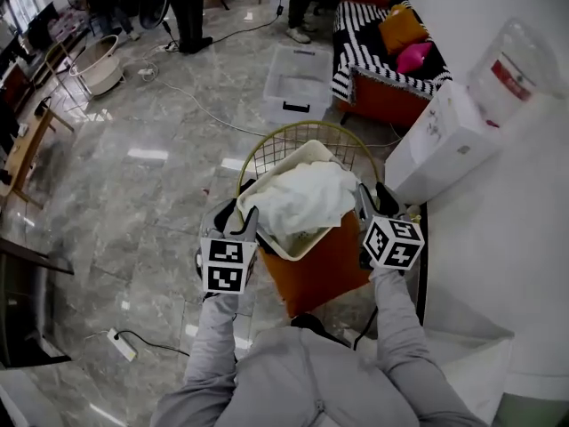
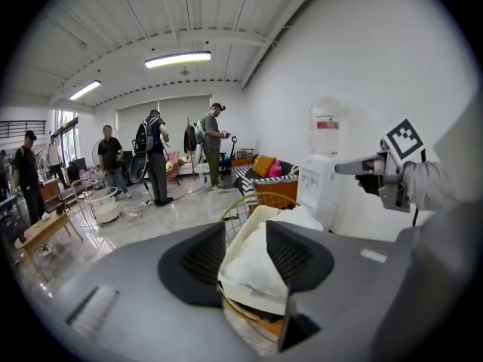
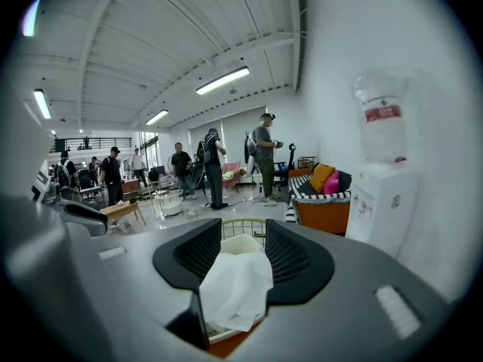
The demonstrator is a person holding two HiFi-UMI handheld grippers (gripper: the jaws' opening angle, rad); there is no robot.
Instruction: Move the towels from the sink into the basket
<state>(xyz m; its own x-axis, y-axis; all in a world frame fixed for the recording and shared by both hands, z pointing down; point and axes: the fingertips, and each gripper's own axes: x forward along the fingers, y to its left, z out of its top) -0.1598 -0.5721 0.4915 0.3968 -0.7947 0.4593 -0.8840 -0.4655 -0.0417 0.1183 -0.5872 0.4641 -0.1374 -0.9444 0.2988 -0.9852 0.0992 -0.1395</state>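
Note:
A white towel (image 1: 302,198) is stretched between my two grippers, bunched over a cream perforated tub (image 1: 298,249) that sits on an orange stand (image 1: 324,274). My left gripper (image 1: 247,225) is shut on the towel's left side, and the cloth (image 2: 253,270) fills the gap between its jaws (image 2: 249,259). At the towel's right side my right gripper (image 1: 363,205) is shut too, with cloth (image 3: 235,285) hanging down from its jaws (image 3: 235,251). Just beyond the tub stands a gold wire basket (image 1: 293,136), whose rim (image 3: 245,225) shows in the right gripper view.
A white water dispenser (image 1: 444,132) stands close on the right against the wall. Beyond the basket are a clear plastic box (image 1: 298,83) and a striped sofa (image 1: 382,52). A power strip (image 1: 120,345) lies on the marble floor at left. People (image 1: 187,7) stand far back.

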